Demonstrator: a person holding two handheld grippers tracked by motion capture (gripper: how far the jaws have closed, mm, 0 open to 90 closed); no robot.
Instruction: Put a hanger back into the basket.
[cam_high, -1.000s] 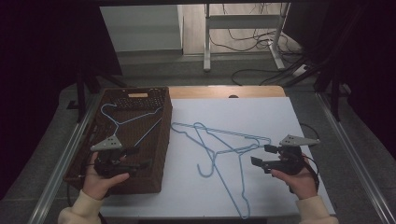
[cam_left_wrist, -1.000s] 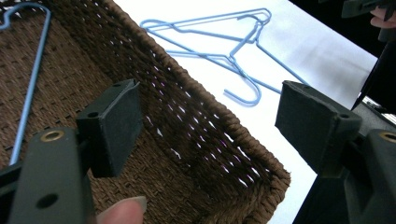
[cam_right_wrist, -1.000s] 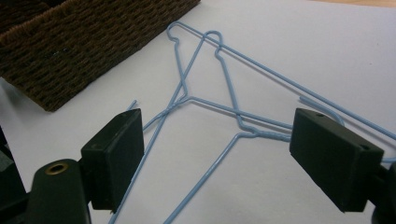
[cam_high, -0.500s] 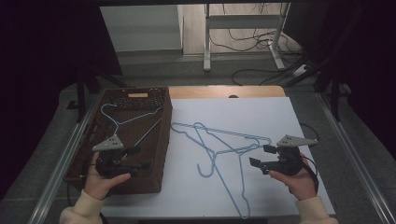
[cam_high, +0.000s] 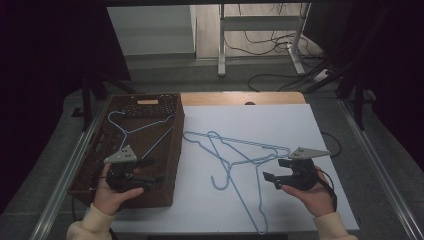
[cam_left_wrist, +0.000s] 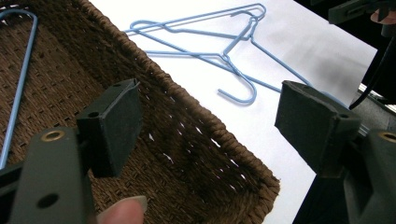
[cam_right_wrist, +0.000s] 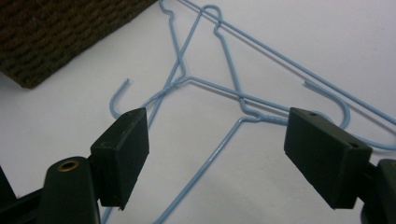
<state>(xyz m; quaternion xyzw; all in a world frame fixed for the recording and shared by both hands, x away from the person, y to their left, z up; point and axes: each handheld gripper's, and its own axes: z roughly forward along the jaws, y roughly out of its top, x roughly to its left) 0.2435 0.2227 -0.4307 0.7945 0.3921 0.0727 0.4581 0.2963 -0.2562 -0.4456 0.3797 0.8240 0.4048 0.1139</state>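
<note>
Hangers (cam_high: 235, 155), two blue wire ones crossed over each other, lie on the white table (cam_high: 300, 120) between my hands. My right tongs (cam_high: 274, 170) hover released at their 4 o'clock side, jaws spread wide and gripping nothing. My left tongs (cam_high: 152, 171) hang equally released over the near end of the brown woven basket (cam_high: 172, 150), where a third blue hanger (cam_high: 132, 131) rests at 11 o'clock.

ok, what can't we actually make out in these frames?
- Hangers on the table: high view, the blue wires cross, so which lies on top is too fine to tell.
- Hanger in the basket: left gripper view, cut off by the frame edge and a finger.
- Basket near end: high view, covered by the left gripper and hand.
</note>
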